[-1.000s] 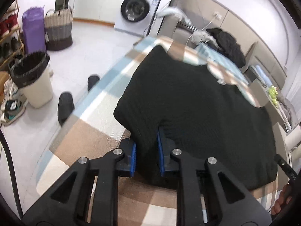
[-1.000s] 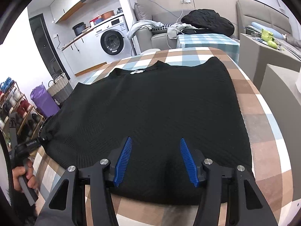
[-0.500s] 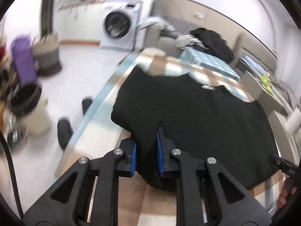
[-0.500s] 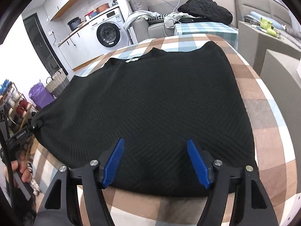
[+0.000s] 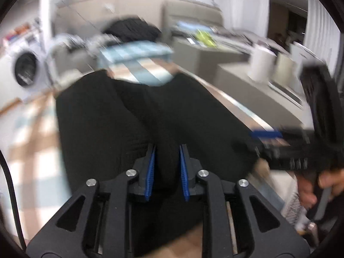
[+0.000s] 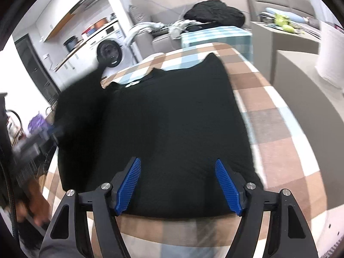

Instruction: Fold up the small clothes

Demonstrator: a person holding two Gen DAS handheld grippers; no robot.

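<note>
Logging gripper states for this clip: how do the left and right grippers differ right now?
The left gripper has its pads close together with a bunch of the black sweater between them, its jaws opening; the right gripper stands wide, gripping nothing. The left lifts a sweater edge off the checked tablecloth; the right hovers over the flat hem. Both have blue ribbed pads.

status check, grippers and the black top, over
Left gripper opening, black knit top bunched between pads. Right gripper open, empty, over near hem. Left side folded inward. Nothing in the way.
</note>
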